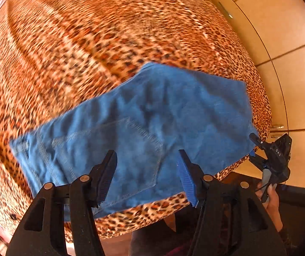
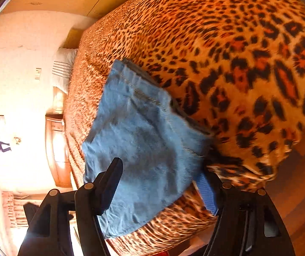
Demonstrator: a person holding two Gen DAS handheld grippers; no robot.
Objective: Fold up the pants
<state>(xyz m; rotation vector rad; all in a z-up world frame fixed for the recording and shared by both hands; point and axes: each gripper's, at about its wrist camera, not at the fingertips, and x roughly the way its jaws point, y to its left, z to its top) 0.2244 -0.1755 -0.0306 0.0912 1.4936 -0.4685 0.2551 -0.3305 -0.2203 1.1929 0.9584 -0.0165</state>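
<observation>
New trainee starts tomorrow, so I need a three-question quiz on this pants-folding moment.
1. True or false: the blue jeans lie folded on the leopard-print blanket.
2. The left gripper is: A) shut on the jeans, B) open above them, C) out of view.
3. Which tool appears at the jeans' corner in the left wrist view?

Key: 1 true; 2 B; 3 the right gripper, held in a hand.

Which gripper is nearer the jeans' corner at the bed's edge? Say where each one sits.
Right. The right gripper straddles that corner of the blue jeans, jaws open. The left gripper hovers open above the back pocket, farther along the jeans.
</observation>
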